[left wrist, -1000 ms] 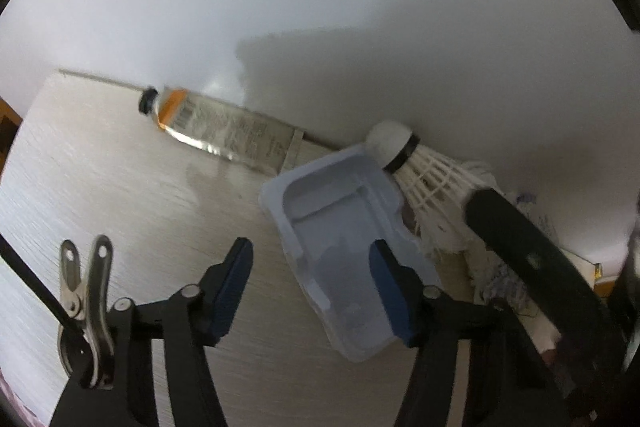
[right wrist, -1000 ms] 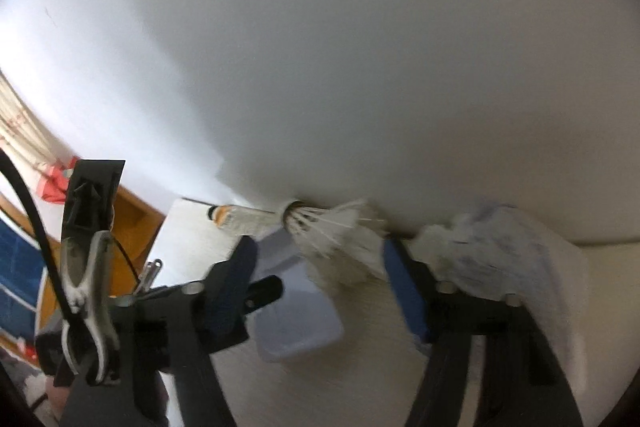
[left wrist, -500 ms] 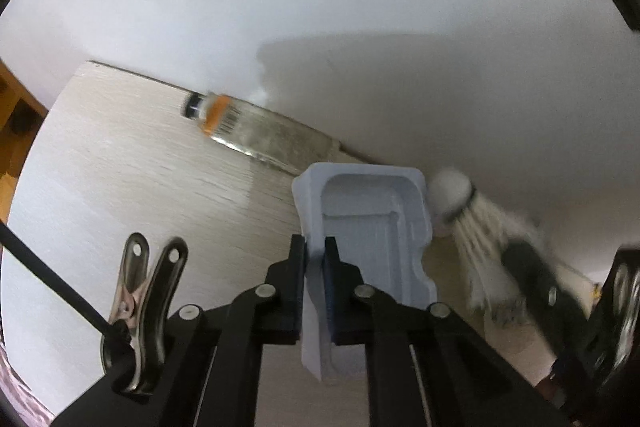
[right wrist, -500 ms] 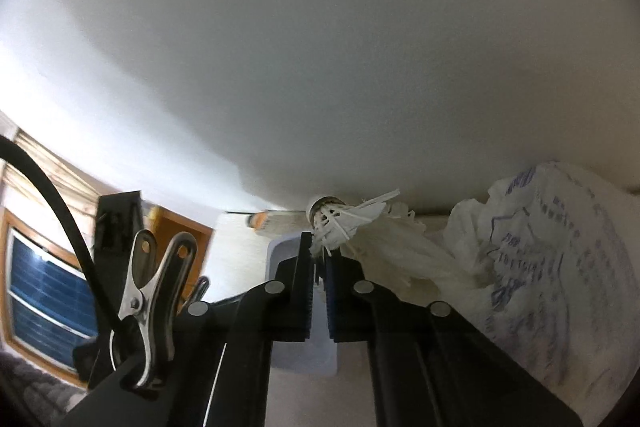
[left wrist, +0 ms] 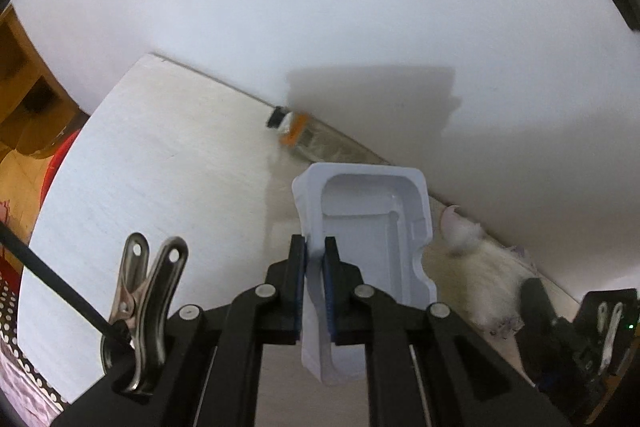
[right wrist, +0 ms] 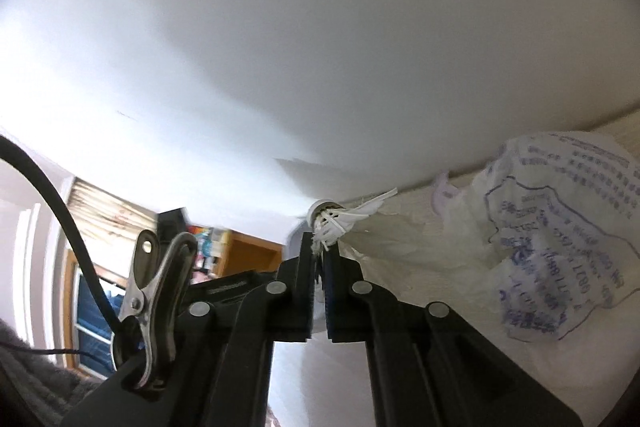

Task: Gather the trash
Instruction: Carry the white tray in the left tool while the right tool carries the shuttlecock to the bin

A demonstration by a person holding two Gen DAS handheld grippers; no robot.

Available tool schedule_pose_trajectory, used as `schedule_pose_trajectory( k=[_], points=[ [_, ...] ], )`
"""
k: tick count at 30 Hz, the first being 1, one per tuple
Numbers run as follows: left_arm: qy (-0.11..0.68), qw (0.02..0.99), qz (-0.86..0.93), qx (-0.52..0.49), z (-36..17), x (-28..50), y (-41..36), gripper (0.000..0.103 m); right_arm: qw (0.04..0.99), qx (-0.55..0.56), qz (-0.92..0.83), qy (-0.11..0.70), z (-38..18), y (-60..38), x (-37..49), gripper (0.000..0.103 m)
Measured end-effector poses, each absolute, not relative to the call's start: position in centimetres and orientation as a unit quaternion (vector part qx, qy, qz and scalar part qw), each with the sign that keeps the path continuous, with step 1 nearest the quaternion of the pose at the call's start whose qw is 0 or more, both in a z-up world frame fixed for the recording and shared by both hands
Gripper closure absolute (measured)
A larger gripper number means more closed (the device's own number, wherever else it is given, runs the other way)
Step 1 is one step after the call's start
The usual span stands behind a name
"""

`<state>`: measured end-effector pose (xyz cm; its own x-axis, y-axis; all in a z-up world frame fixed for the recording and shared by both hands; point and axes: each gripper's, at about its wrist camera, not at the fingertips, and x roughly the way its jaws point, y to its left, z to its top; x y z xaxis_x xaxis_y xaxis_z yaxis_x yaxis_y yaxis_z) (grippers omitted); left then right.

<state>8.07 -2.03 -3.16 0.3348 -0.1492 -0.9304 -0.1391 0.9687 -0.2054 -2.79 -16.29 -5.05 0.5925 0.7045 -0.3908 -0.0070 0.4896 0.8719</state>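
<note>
My left gripper (left wrist: 315, 247) is shut on the left rim of a white plastic tray (left wrist: 368, 227) and holds it lifted above the pale wooden table (left wrist: 160, 155). My right gripper (right wrist: 320, 247) is shut on the feathers of a worn white shuttlecock (right wrist: 340, 217), its cork end pointing up and left. In the left wrist view the right gripper (left wrist: 560, 327) shows at the lower right, its jaws hidden.
A squeezed tube (left wrist: 316, 141) with a black cap and orange band lies against the white wall (left wrist: 360, 7). A crumpled white printed plastic bag lies on the table at the right (right wrist: 552, 235), also visible from the left wrist (left wrist: 488, 279). Wooden furniture (left wrist: 24, 99) stands left of the table.
Both grippers went from open to shut: the left closed on the tray rim, the right on the shuttlecock. Both have since risen with their loads; the shuttlecock has left the tray's side.
</note>
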Motion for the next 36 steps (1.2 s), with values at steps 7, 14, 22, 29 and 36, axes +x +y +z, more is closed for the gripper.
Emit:
schedule_pose_trajectory(
  k=[7, 14, 22, 29, 36],
  points=[
    [0.575, 0.807, 0.013, -0.134, -4.2, 7.4, -0.2, 0.094, 0.768, 0.421, 0.266, 0.402, -4.8, -12.5, -2.4, 0.095],
    [0.572, 0.806, 0.022, -0.148, -4.3, 6.7, 1.6, 0.094, 0.838, 0.270, 0.181, 0.439, -3.6, -9.7, -2.0, 0.086],
    [0.571, 0.805, 0.023, -0.158, -4.1, 6.5, 3.4, 0.094, 0.843, 0.221, 0.143, 0.469, -7.0, -9.0, -0.6, 0.070],
    [0.564, 0.811, 0.028, -0.151, -2.0, 6.3, 5.0, 0.094, 0.853, 0.198, 0.168, 0.452, -6.2, -6.5, 1.1, 0.100],
    [0.559, 0.815, 0.038, -0.147, -1.2, 6.0, 7.4, 0.094, 0.846, 0.231, 0.203, 0.436, -4.3, -5.1, 1.5, 0.100]
  ],
)
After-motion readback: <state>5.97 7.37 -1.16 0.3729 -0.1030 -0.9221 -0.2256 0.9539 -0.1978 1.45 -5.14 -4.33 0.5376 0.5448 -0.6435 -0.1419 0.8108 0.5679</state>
